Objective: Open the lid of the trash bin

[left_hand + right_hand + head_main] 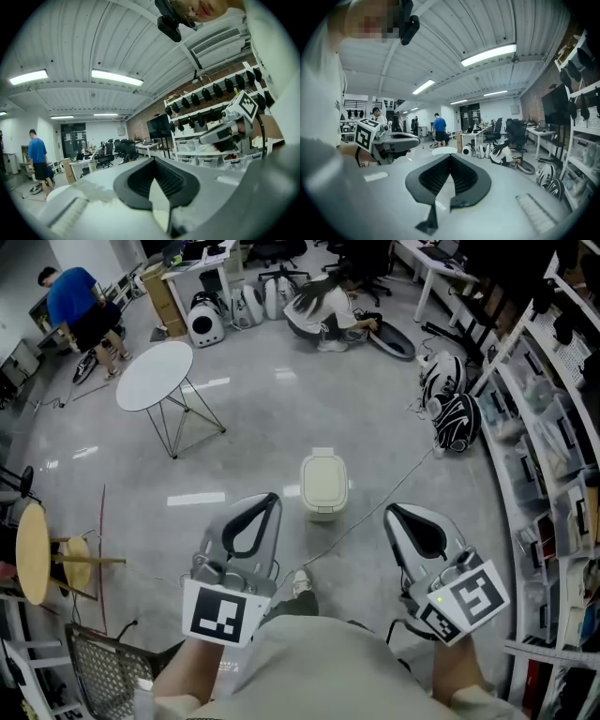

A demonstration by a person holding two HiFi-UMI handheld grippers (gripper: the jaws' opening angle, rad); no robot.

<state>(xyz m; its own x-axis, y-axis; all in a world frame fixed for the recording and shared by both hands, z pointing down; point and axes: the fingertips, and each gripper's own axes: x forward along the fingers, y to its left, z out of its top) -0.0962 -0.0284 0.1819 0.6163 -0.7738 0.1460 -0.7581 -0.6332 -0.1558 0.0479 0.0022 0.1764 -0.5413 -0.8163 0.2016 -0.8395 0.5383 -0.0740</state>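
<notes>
The trash bin (323, 486) is a small cream box with its lid down. It stands on the grey floor ahead of me, between and beyond both grippers. My left gripper (271, 499) hovers left of it and nearer to me, jaws closed together and holding nothing. My right gripper (392, 512) hangs to the bin's right, also shut and empty. Neither touches the bin. Both gripper views look level across the room, so the bin is out of sight in them. The left gripper (152, 161) and the right gripper (450, 157) show their tips meeting.
A white round table (155, 374) stands far left, and a wooden stool (33, 554) and a wire basket (108, 671) near left. A cable (375, 512) runs across the floor past the bin. Backpacks (452, 409) and shelving (553, 474) line the right. A person (323, 310) sits on the floor far back.
</notes>
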